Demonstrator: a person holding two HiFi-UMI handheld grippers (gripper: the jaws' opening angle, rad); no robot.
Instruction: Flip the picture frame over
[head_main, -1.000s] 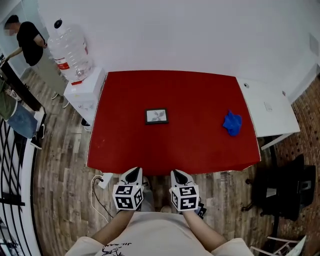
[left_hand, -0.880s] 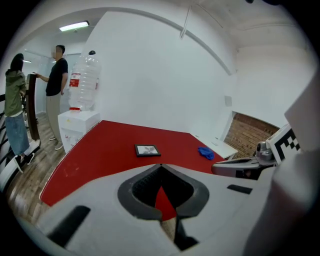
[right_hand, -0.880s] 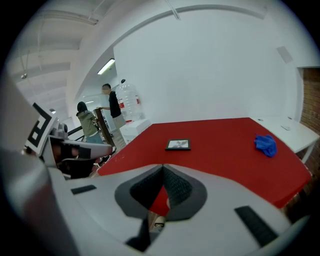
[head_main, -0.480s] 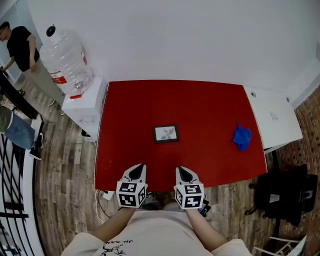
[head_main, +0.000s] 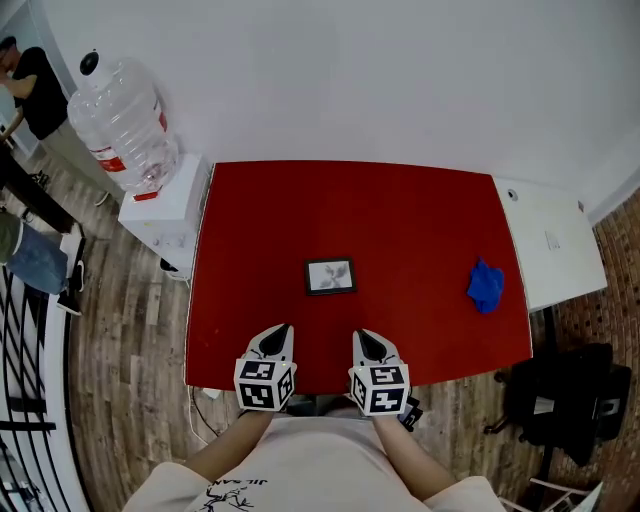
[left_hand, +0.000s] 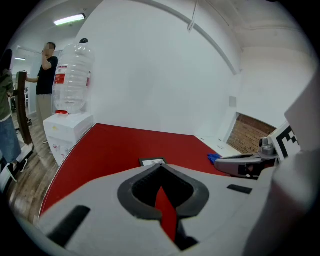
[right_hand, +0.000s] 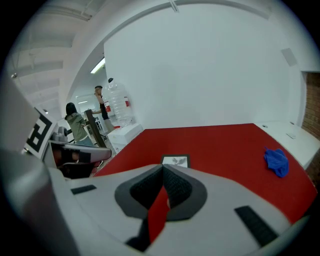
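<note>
A small dark picture frame (head_main: 331, 277) lies flat, picture side up, near the middle of the red table (head_main: 250, 220). It shows also in the left gripper view (left_hand: 152, 162) and the right gripper view (right_hand: 175, 161), just beyond the jaw tips. My left gripper (head_main: 279, 332) and right gripper (head_main: 361, 336) hover side by side over the table's near edge, both shut with nothing between the jaws. Each is a short way short of the frame and touches nothing.
A blue crumpled cloth (head_main: 486, 285) lies at the table's right side. A white water dispenser with a large bottle (head_main: 122, 118) stands left of the table, a white side table (head_main: 555, 245) to the right. People (head_main: 30, 90) stand at the far left on the wooden floor.
Both grippers have come forward from in front of the table to over its near edge, closer to the frame. Their jaws stayed shut.
</note>
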